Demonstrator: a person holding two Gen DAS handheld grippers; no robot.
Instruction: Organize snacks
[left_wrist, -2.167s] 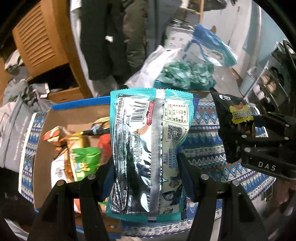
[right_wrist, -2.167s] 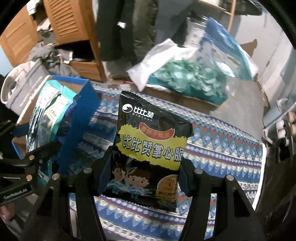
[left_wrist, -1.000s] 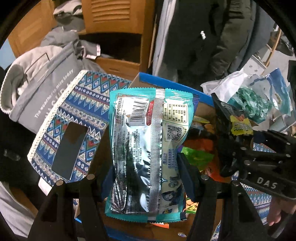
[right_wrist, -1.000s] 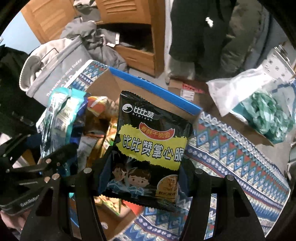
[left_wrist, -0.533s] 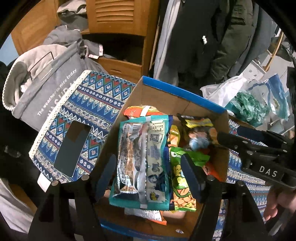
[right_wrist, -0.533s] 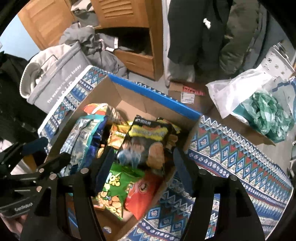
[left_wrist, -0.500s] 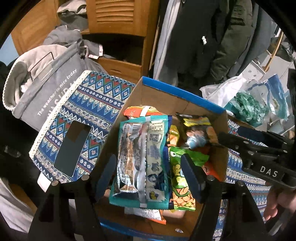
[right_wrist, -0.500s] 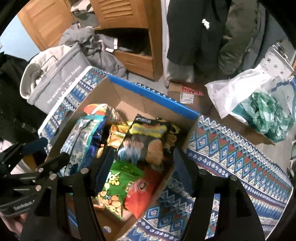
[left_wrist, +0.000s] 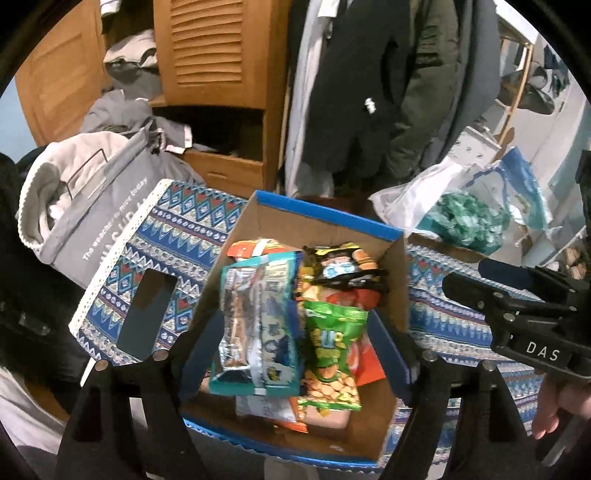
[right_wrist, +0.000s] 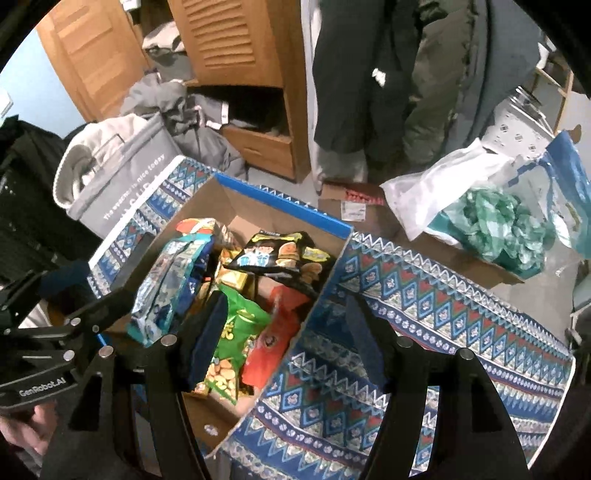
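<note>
Both tongs are hanging open and empty above the box (left_wrist: 325, 208). The left gripper (left_wrist: 297, 350) is standing with its jaws spread wide, having just been opening further, and nothing is pinched between them; the teal pack (left_wrist: 258, 325) is lying below in the box, along its left wall. The right gripper (right_wrist: 284, 339) is also gaping, its jaws having just been opening, with no snack in its grasp; the black pack (right_wrist: 275, 256) is resting flat on the heap toward the box's far blue rim. A green pack (left_wrist: 330, 343) and an orange pack (right_wrist: 275, 332) are lying in the middle, nearer the front edge. The box is sitting on a patterned cloth (right_wrist: 424, 325), its right wall close to a broad bare stretch of cloth. On the left a phone (left_wrist: 146, 314) is lying on the cloth just beside the box, near the table edge. A grey bag (left_wrist: 99, 206) is standing beyond that edge. Past the far rim, a clear bag (right_wrist: 491, 214) is lying off the table.
</note>
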